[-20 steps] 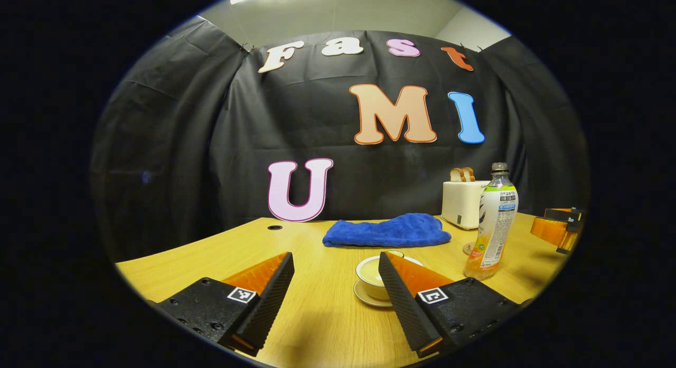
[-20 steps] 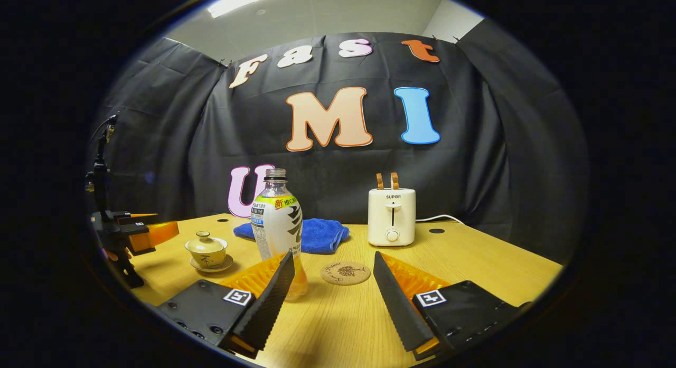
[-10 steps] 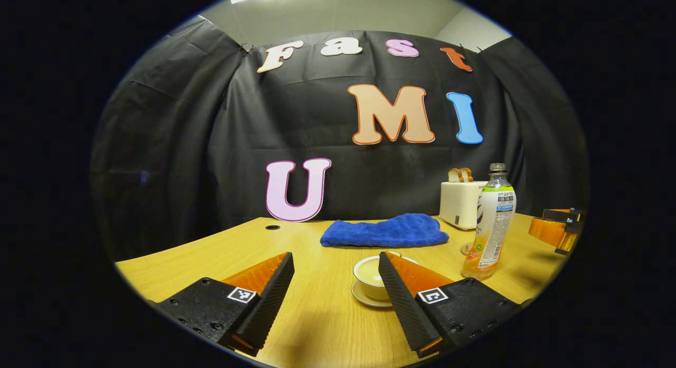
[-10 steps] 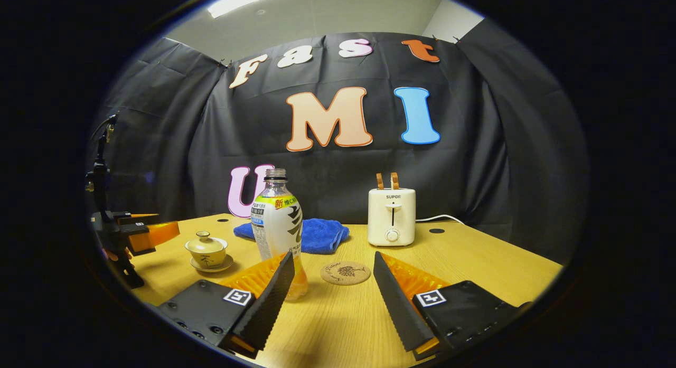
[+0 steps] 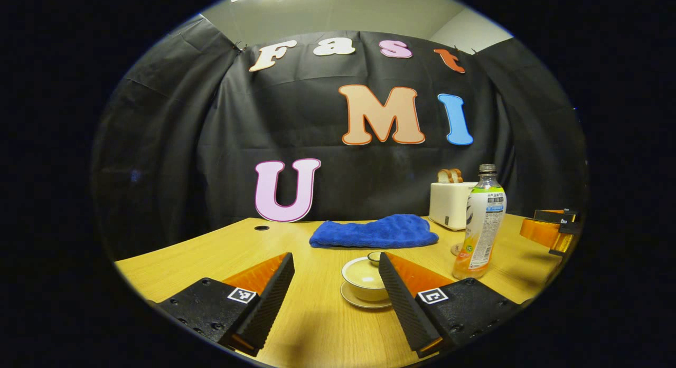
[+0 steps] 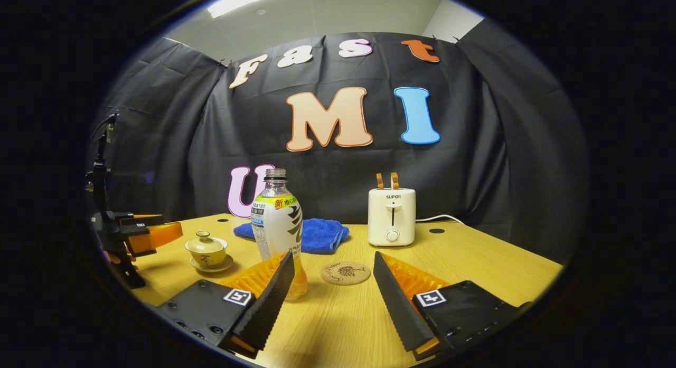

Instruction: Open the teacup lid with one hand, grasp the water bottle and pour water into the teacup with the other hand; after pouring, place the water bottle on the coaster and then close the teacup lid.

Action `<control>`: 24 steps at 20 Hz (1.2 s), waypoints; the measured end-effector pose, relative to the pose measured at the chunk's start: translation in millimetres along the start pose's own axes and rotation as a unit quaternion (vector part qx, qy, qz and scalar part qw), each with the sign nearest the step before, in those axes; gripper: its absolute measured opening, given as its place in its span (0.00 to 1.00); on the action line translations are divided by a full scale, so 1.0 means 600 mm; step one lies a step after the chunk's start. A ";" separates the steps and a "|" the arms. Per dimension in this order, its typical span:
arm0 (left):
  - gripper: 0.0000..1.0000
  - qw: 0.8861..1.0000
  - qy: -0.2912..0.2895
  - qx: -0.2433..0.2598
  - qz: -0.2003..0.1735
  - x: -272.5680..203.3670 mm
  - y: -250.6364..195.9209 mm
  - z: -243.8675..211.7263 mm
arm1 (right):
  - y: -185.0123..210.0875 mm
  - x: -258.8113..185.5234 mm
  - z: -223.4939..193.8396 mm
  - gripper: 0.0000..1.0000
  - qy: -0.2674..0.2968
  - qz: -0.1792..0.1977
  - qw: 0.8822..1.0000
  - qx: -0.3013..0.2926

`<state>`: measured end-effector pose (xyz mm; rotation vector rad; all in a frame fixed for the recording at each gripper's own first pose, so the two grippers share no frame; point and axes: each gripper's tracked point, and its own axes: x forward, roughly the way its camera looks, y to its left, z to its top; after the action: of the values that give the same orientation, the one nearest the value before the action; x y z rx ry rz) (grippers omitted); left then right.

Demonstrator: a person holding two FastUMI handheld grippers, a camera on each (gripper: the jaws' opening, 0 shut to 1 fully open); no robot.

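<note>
**Both tongs wide, lid on the cup**

Slid a little toward 9 o'clock in the left gripper view since a second ago: teacup (image 5: 363,275) and water bottle (image 5: 479,220). Same spots as before in the right gripper view.

Left gripper (image 5: 335,257) wide open, nothing between its fingers, low over the table (image 5: 317,326). Teacup near 6 o'clock in that view, on its saucer (image 5: 364,303), partly hidden behind the right finger. Lid (image 6: 206,242) on the cup, its small knob on top. Blue cloth (image 5: 375,232) farther back, at 12 o'clock from the cup.

Right gripper (image 6: 333,254) wide open too, holding nothing. Water bottle upright at 8 o'clock in its view, no cap on, its foot behind the tip of the left finger. Cannot tell if touching. Coaster (image 6: 345,273) flat on the table at 6 o'clock, seen between the two fingers, just beside the bottle and bare. Toaster (image 6: 391,216) at 4 o'clock, well back near the wall.

Teacup at 8 o'clock past the bottle, with the left gripper close by at 9 o'clock.
</note>
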<state>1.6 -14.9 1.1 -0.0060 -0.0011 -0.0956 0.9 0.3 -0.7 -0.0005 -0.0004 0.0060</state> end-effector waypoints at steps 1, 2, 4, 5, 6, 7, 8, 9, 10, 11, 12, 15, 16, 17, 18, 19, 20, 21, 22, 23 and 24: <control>0.95 1.000 0.000 0.000 -0.006 0.002 -0.004 0.001 | 0.000 0.000 0.001 0.96 0.000 0.000 1.000 0.000; 0.95 1.000 -0.001 0.000 -0.013 0.002 -0.007 0.001 | 0.000 0.000 0.001 0.96 0.000 0.000 1.000 0.000; 0.95 1.000 0.000 0.000 -0.023 0.003 -0.013 0.001 | 0.000 0.000 0.000 0.92 0.000 0.000 1.000 0.000; 0.94 1.000 -0.002 -0.001 -0.027 0.004 -0.016 0.003 | 0.000 -0.001 0.001 0.96 0.000 0.000 1.000 0.000; 0.95 0.999 0.000 0.000 -0.032 0.007 -0.019 0.000 | 0.000 0.001 0.001 0.96 0.000 0.000 1.000 0.000; 0.94 0.999 0.002 0.001 -0.037 0.010 -0.024 -0.001 | 0.000 0.000 0.002 0.92 0.000 0.000 1.000 0.000; 0.95 0.999 0.001 0.001 -0.041 0.014 -0.026 -0.001 | 0.000 0.000 0.001 0.96 0.000 0.000 1.000 0.000; 0.95 0.999 0.002 0.002 -0.047 0.020 -0.031 0.000 | 0.000 0.001 0.001 0.96 0.000 0.000 1.000 0.000; 0.94 0.998 0.008 0.004 -0.056 0.026 -0.037 -0.005 | 0.000 0.000 0.001 0.96 0.000 0.000 1.000 0.000; 0.94 0.998 0.012 0.003 -0.067 0.035 -0.045 -0.009 | 0.000 -0.001 0.001 0.96 0.000 0.000 1.000 0.000; 0.94 0.997 0.018 0.001 -0.075 0.046 -0.051 -0.011 | 0.000 0.000 0.001 0.96 0.000 0.000 1.000 0.000; 0.93 0.994 0.050 0.007 -0.097 0.070 -0.069 -0.028 | 0.003 -0.002 0.001 0.96 0.000 0.003 1.000 0.000; 0.91 0.993 0.060 0.009 -0.101 0.075 -0.071 -0.032 | 0.002 -0.002 0.000 0.96 0.000 0.003 1.000 0.000; 0.90 0.992 0.066 0.010 -0.104 0.081 -0.075 -0.035 | 0.003 -0.003 0.001 0.96 0.000 0.003 1.000 0.000; 0.90 0.992 0.069 0.011 -0.107 0.085 -0.077 -0.037 | 0.002 -0.003 0.000 0.96 0.000 0.003 1.000 0.000; 0.90 0.991 0.071 0.014 -0.113 0.088 -0.082 -0.038 | 0.002 -0.002 0.000 0.96 0.000 0.004 1.000 0.000; 0.90 0.990 0.072 0.016 -0.118 0.094 -0.087 -0.039 | 0.003 -0.001 0.000 0.96 0.000 0.004 1.000 0.000; 0.88 0.990 0.073 0.018 -0.119 0.099 -0.089 -0.039 | 0.003 -0.001 0.001 0.96 0.000 0.004 1.000 0.000; 0.82 0.990 0.075 0.020 -0.122 0.100 -0.091 -0.042 | 0.004 -0.003 0.001 0.96 0.000 0.005 1.000 0.000; 0.79 0.989 0.077 0.022 -0.124 0.101 -0.093 -0.042 | 0.004 -0.003 0.001 0.96 0.000 0.005 1.000 0.000; 0.76 0.989 0.078 0.024 -0.126 0.102 -0.095 -0.044 | 0.004 -0.002 0.000 0.92 0.000 0.005 1.000 0.000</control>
<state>57.1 -77.4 -25.1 0.0496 0.1534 -0.3489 -0.5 2.5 -0.7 0.0000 0.0000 0.0162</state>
